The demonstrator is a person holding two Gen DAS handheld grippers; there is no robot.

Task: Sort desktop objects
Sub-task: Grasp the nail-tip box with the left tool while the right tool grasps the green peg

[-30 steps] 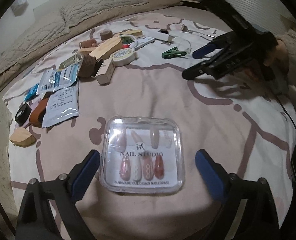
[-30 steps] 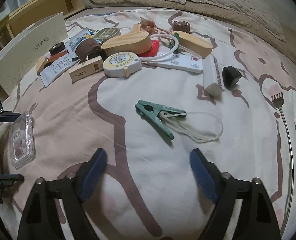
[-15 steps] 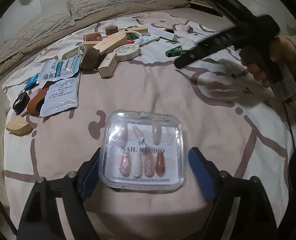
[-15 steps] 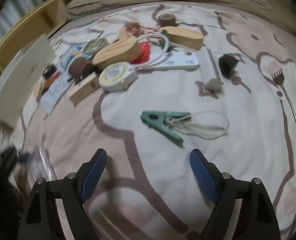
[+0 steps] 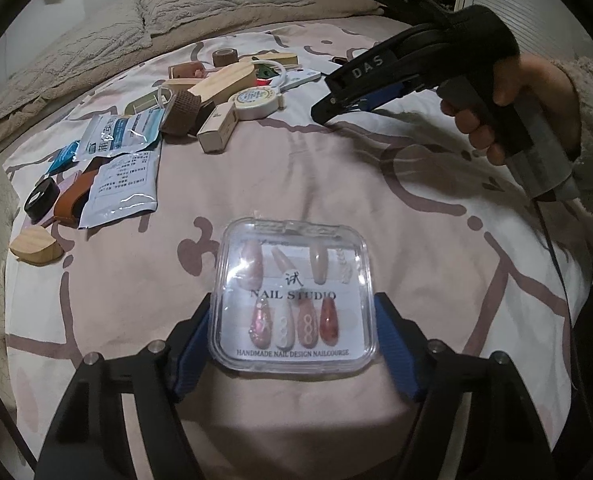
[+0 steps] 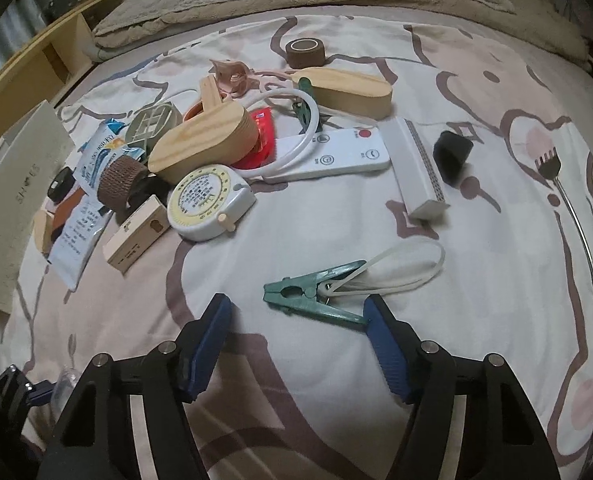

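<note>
In the left wrist view, the left gripper (image 5: pixel 292 344) was clamped on the clear nail box (image 5: pixel 295 295), its blue pads pressed against the box's two lower sides. The box lay flat on the pink bedspread (image 5: pixel 256 176), well apart from the pile of clutter further up the bed. The right gripper (image 5: pixel 336 110) showed side-on, held in a hand (image 5: pixel 512 108).

In the right wrist view, the right gripper (image 6: pixel 298 344) stood released, its pads spread either side of the green clip (image 6: pixel 316 296), which lay on the bedspread with a white loop (image 6: pixel 400 268) tied to it. To take the clip well, the pads probably should settle lower across its body, clear of the loop, before squeezing; the box likely needs a level lift so it does not slip.
</note>
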